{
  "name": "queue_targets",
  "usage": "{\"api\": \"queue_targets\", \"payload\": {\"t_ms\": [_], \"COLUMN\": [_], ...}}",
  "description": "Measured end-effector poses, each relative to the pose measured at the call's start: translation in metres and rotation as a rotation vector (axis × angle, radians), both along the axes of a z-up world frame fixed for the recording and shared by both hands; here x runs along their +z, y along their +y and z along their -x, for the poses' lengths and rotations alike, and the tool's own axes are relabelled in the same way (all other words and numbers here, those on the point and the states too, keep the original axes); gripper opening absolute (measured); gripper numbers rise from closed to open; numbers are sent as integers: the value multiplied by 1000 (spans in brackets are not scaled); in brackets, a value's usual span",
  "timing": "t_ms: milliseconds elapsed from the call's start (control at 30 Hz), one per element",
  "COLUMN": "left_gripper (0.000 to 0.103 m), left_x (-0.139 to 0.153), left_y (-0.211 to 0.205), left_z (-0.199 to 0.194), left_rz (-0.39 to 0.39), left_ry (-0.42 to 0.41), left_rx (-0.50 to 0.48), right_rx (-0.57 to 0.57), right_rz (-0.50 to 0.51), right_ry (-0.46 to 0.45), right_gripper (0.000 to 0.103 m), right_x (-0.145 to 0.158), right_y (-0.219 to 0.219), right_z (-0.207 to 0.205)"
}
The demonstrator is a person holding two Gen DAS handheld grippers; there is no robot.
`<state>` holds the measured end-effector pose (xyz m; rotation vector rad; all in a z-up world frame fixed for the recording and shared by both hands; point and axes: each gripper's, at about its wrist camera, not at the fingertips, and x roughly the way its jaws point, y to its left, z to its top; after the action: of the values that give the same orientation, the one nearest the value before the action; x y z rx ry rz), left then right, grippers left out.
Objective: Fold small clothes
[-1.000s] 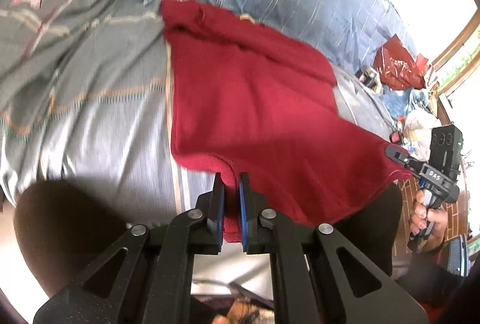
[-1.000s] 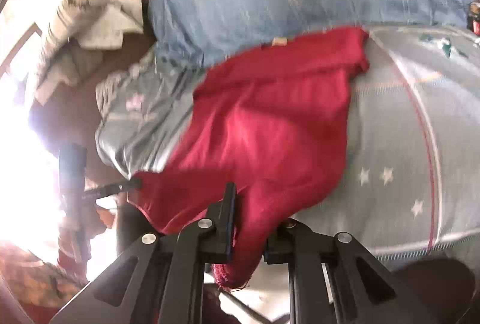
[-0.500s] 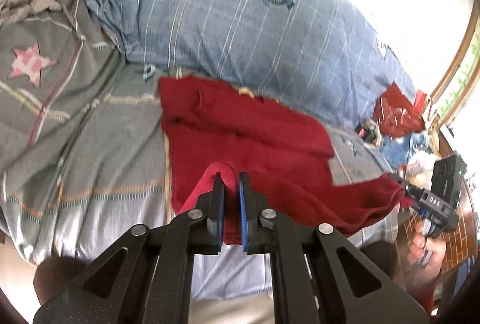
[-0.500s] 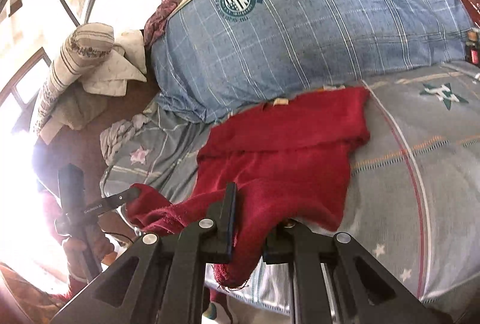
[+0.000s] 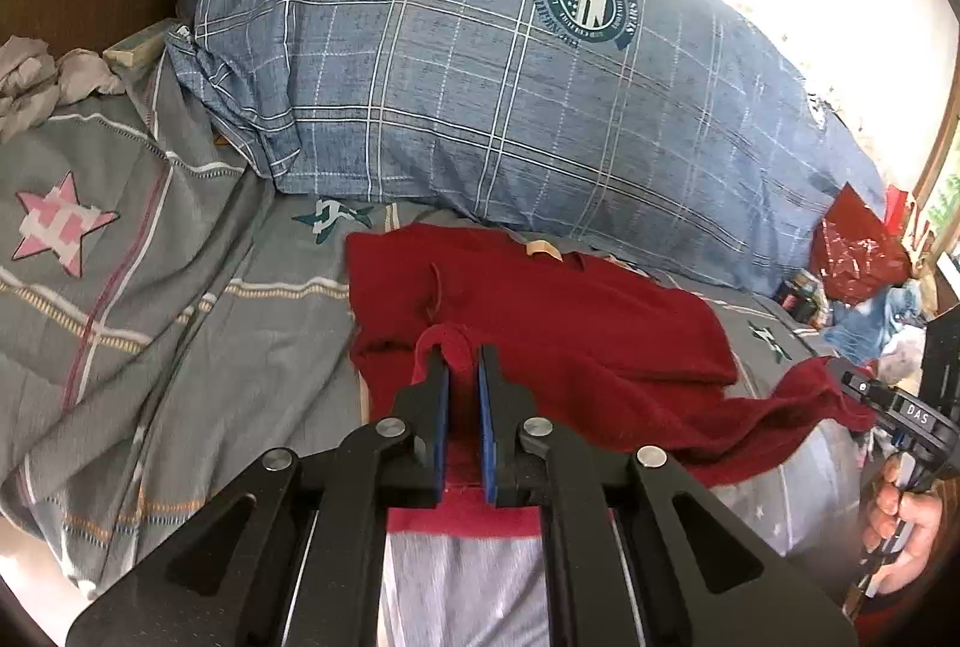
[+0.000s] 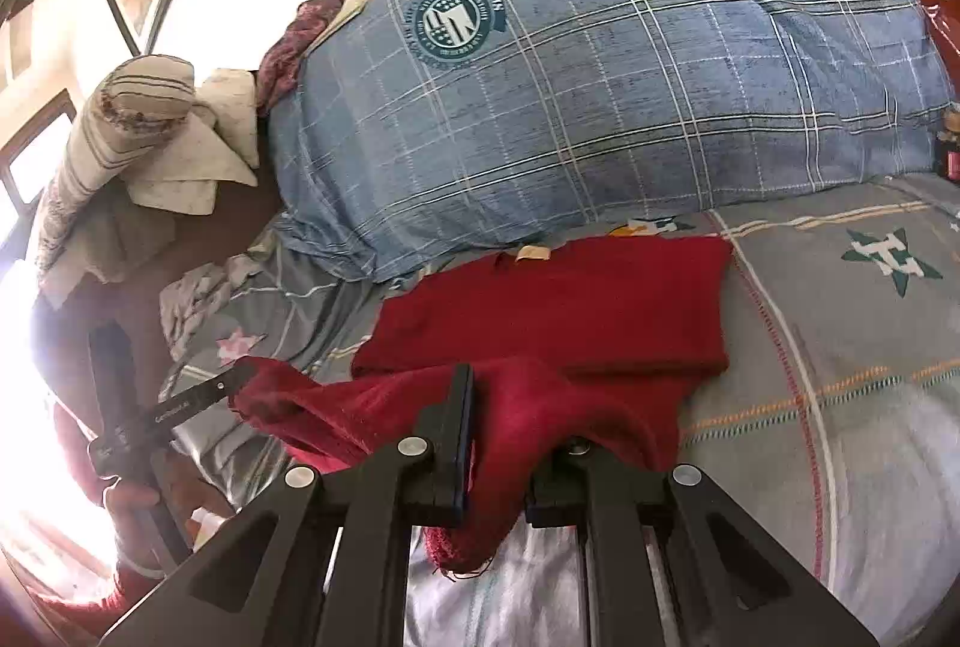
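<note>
Left wrist view: the left gripper [image 5: 462, 395] is closed to a narrow gap on one bottom corner of the red shirt [image 5: 540, 311], which lies on the bed [image 5: 180, 323] below the blue pillow [image 5: 480, 95]. At far right the right gripper [image 5: 864, 395] holds the other corner lifted off the bed.

Right wrist view: the right gripper [image 6: 498, 443] pinches the hem, cloth draped over one finger and hiding how far shut it is. Only here does the shirt's [image 6: 570, 305] far half show lying flat with its collar tag. The draped hem could slip free if pulled unevenly, skewing the fold.
</note>
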<state>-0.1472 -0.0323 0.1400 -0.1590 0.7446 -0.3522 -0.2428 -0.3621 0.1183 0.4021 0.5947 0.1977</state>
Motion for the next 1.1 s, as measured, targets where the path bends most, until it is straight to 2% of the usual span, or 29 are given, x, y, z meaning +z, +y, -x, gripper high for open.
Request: {"api": "queue_targets", "payload": {"t_ms": [367, 633, 900, 1100], "left_gripper": [6, 6, 6, 6], "left_x": [-13, -17, -24, -33], "left_y": [-21, -31, -46, -47], "left_z": [-42, -74, -98, -124], "left_rz": [-50, -48, -83, -73], "left_ry": [10, 17, 18, 50], "left_rx": [5, 15, 20, 29], "right_rx": [-36, -57, -81, -89], "right_rz": [52, 73, 92, 101], "right_ry": [36, 45, 48, 68], "right_gripper": [11, 11, 11, 11], "right_x": [-10, -16, -26, -35], "right_y": [-15, -23, -29, -35], "right_z": [-45, -73, -95, -116]}}
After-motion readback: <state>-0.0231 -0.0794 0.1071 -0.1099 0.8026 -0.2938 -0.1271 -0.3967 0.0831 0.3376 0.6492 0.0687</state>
